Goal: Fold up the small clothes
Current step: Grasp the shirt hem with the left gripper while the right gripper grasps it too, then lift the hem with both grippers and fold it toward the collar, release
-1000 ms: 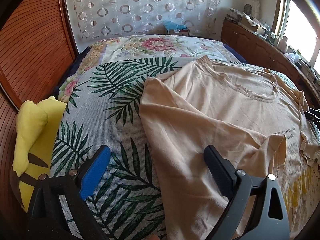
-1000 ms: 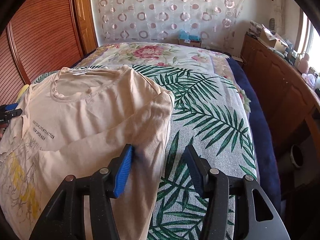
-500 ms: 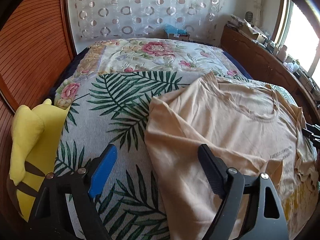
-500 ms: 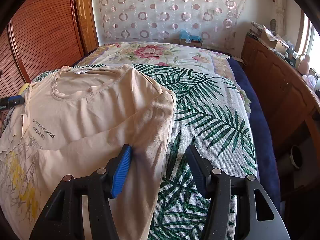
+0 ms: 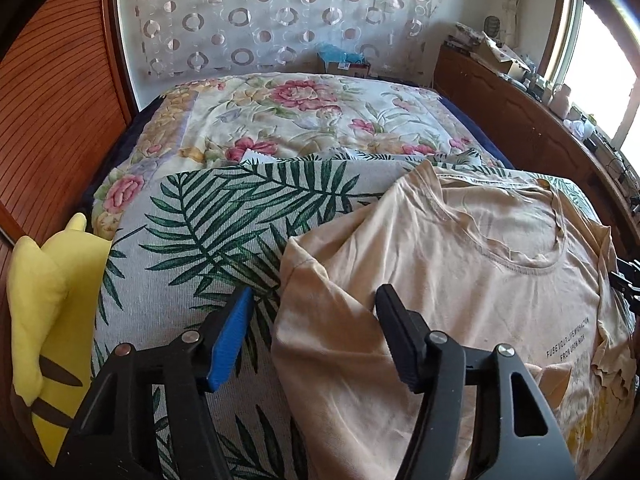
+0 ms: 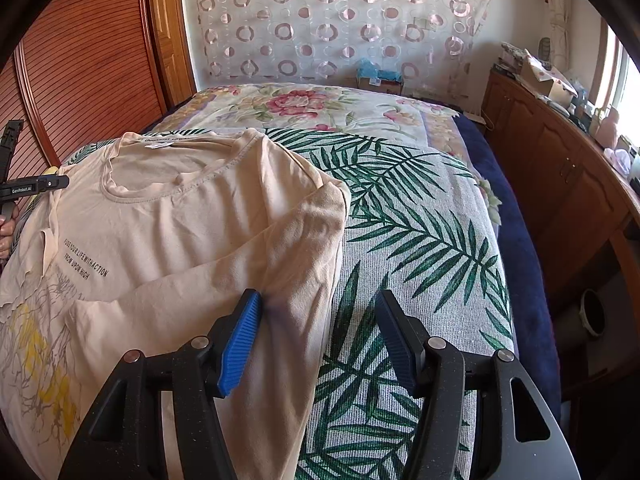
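Observation:
A beige T-shirt (image 5: 460,260) with black lettering and a yellow print lies front-up on the palm-leaf blanket (image 5: 208,240). My left gripper (image 5: 314,300) hovers over the shirt's left shoulder and sleeve. Its jaws are closing, with the sleeve edge below the gap and no pad pressing on cloth. My right gripper (image 6: 318,300) hangs over the opposite side of the T-shirt (image 6: 180,232). Its jaws are opening, the blue pad (image 6: 244,328) above the fabric and the other above the blanket. The left gripper's body and a hand show at the right wrist view's left edge.
A yellow plush toy (image 5: 44,320) leans at the bed's left side against a slatted wooden wall (image 5: 52,120). A floral quilt (image 5: 300,120) covers the far half of the bed. A cluttered wooden cabinet (image 6: 560,184) runs along the right, with a dark pot (image 6: 592,312) on the floor.
The left gripper has moved forward along the shirt's left side and its jaws have narrowed. The right gripper has stayed in place, its jaws slightly wider.

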`<state>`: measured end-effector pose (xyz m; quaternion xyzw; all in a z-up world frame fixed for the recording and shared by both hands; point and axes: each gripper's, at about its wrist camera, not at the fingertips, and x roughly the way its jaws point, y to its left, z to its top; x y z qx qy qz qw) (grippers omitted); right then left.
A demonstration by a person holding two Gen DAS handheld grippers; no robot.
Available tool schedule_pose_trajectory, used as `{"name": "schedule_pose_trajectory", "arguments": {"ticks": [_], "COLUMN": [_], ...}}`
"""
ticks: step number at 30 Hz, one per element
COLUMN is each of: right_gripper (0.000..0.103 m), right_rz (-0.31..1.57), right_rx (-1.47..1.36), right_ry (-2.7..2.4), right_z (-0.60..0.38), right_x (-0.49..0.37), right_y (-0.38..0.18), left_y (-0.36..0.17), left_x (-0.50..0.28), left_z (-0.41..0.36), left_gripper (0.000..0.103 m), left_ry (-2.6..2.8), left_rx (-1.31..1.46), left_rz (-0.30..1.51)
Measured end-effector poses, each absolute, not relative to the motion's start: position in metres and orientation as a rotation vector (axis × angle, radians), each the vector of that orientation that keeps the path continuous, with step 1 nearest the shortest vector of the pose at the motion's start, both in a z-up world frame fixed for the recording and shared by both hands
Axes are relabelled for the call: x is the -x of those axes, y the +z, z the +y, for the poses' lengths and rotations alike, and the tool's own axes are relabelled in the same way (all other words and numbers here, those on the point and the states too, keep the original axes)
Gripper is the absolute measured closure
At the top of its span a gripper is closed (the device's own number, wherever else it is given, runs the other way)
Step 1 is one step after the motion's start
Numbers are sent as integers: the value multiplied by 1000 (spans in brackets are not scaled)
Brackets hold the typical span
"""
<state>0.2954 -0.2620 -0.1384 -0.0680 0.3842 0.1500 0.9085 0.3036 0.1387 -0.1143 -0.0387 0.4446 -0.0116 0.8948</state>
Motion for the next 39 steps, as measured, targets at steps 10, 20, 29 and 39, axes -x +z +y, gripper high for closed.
{"name": "schedule_pose_trajectory", "arguments": {"ticks": [10,20,29,39], "right_gripper": [38,94,98,99], "right_rz": [810,834,604,508], "right_rx": [156,90,64,47], "right_ry": [292,397,468,453], "right_z": [-259,-245,-239,-278], "right_x": [-310,-349,-270,-152], "right_y": [-135,-129,-71,-66], "left_y": [-114,-99,-42,-27], "left_x": [-303,-297,-206,-90], "left_z": [139,129,100,97], "left_gripper": [59,97,98,98], "left_ry": [-27,-104,-157,-158], "left_rx": [39,76,49,32], "left_rz": [914,898,718,663]}}
